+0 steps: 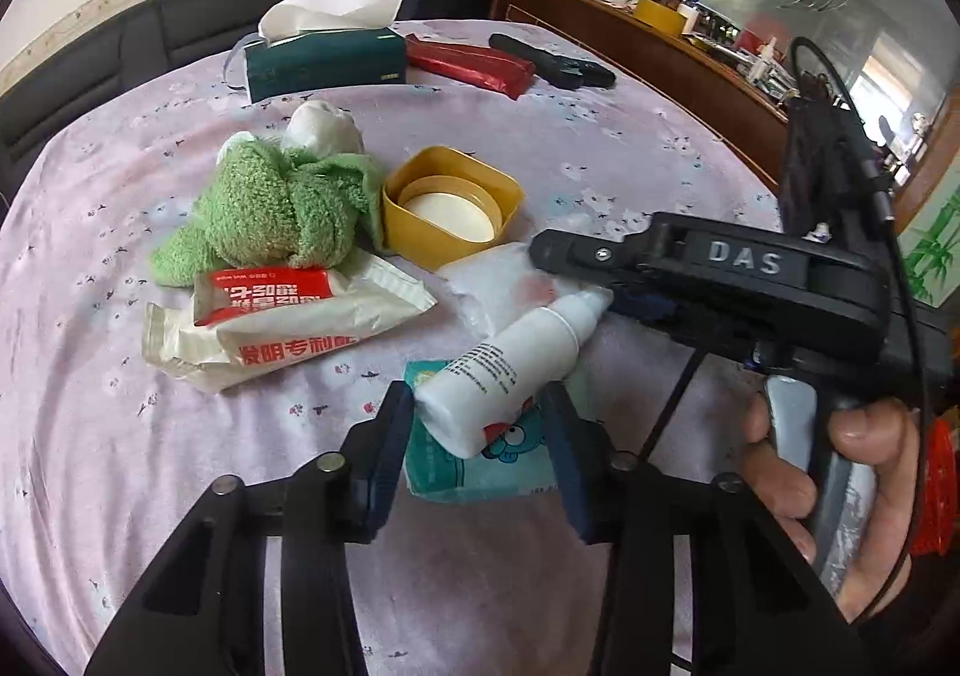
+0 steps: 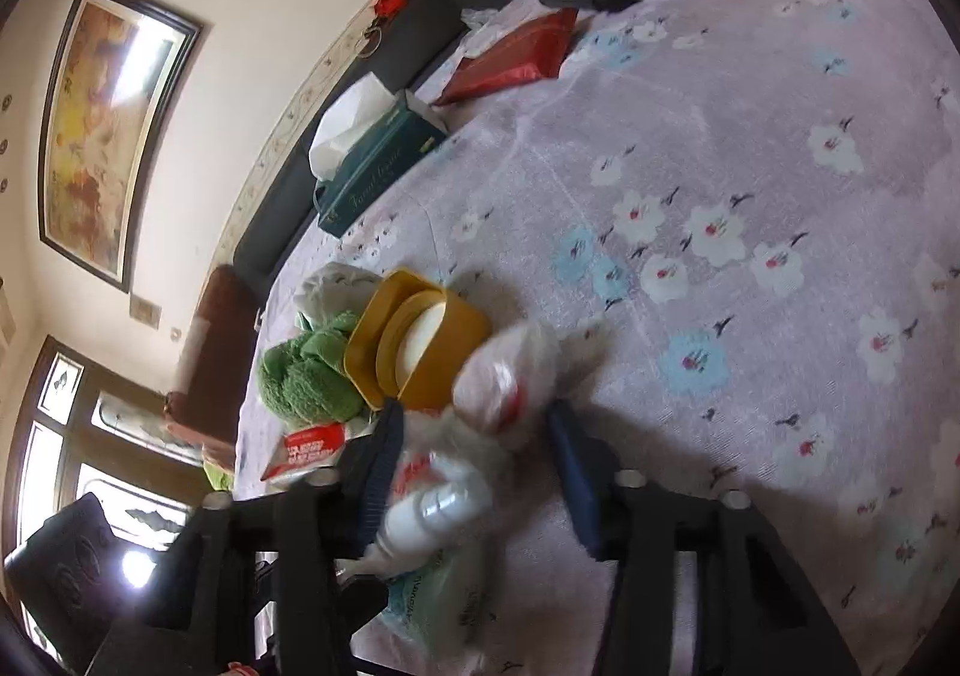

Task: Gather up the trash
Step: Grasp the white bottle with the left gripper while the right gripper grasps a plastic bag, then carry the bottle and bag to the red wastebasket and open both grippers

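A white plastic bottle lies tilted on a teal tissue pack near the table's front. My left gripper is shut on the bottle's bottom end, one pad on each side. A crumpled clear plastic bag with red marks lies just past the bottle's nozzle. From the right, my right gripper reaches in, held by a hand. In the right wrist view the bag fills the gap between the pads, and the right gripper is shut on it. The bottle shows below, blurred.
A torn wet-wipe packet, a green towel and a yellow lid crowd the table's middle. Behind stand a tissue box, a red pouch and a black object. A cluttered sideboard runs along the right.
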The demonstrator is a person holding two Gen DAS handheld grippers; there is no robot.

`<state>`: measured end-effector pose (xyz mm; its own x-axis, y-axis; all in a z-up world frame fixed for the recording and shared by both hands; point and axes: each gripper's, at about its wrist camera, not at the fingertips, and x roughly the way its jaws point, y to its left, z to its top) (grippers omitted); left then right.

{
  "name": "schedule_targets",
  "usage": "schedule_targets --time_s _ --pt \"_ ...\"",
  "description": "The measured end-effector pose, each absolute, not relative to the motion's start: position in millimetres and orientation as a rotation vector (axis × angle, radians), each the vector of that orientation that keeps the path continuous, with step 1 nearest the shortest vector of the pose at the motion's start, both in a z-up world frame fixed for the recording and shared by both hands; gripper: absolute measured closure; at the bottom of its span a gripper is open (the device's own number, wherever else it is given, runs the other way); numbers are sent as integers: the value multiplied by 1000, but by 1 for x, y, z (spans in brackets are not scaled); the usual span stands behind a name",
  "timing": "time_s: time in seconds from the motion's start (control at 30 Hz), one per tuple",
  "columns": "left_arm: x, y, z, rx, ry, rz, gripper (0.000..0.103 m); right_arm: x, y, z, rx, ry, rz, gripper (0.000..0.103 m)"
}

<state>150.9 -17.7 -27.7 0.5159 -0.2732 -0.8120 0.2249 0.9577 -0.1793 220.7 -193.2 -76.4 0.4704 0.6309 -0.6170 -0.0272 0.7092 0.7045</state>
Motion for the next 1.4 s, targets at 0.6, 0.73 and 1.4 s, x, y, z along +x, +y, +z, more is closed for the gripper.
schedule_targets --time_s 0.6,0.73,1.4 --pt "61 -38 -7 -29 1042 -383 71 154 -257 -4 694 669 385 73" --pt "23 -47 -14 -11 1078 -400 71 91 -282 20 634 636 350 73" --pt "1 -106 -38 111 1103 -477 72 -109 -360 53 590 512 230 72"
